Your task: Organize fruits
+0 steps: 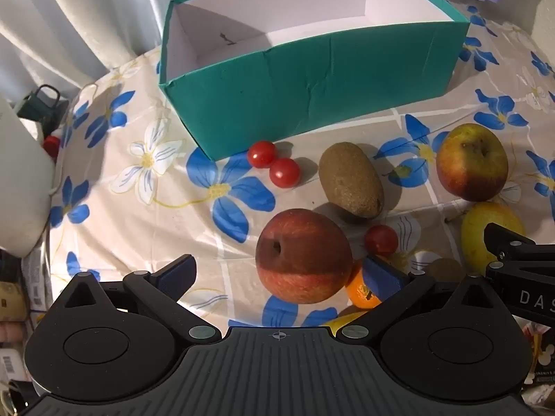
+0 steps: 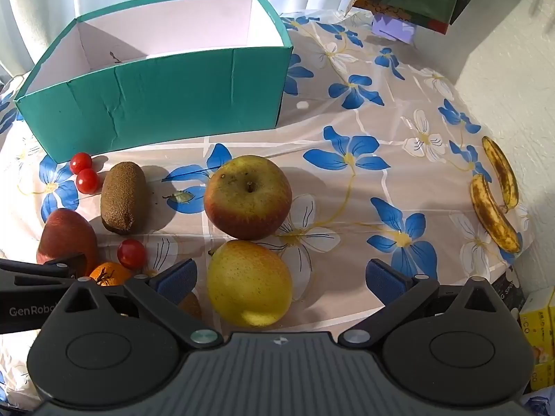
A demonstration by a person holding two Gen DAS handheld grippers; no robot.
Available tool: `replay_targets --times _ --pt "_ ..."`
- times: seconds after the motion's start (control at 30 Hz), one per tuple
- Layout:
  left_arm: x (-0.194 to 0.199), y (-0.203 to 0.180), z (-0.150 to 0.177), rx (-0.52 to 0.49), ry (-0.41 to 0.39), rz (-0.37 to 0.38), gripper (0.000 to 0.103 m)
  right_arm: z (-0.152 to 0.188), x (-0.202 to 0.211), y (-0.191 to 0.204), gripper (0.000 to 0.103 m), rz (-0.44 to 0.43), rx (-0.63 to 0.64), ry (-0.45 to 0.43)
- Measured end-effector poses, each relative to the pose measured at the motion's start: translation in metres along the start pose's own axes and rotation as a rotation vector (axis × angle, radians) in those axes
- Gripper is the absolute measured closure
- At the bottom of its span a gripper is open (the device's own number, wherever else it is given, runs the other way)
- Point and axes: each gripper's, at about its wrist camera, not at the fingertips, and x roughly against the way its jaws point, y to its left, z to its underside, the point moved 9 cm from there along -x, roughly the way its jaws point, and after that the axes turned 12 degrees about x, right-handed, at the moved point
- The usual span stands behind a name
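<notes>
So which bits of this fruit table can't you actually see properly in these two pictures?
- Orange: left wrist view, mostly behind the red apple and a gripper finger.
- Small brown fruit: right wrist view, hidden behind the right gripper's finger.
- Teal box floor: near wall hides its front part in both views.

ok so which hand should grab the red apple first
Left. The red apple sits right between the left gripper's open jaws in its own view. From the right gripper, that apple lies far off to the left edge; the yellow pear sits between its jaws instead.
</notes>
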Motion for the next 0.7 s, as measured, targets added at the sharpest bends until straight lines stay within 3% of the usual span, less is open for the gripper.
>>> replay_targets --times 0.7 --pt "-0.0026 0.0004 0.0021 -0.007 0.011 -0.005 0.000 0.0004 0.0010 -0.0009 0.000 -0.006 -0.001 -0.005"
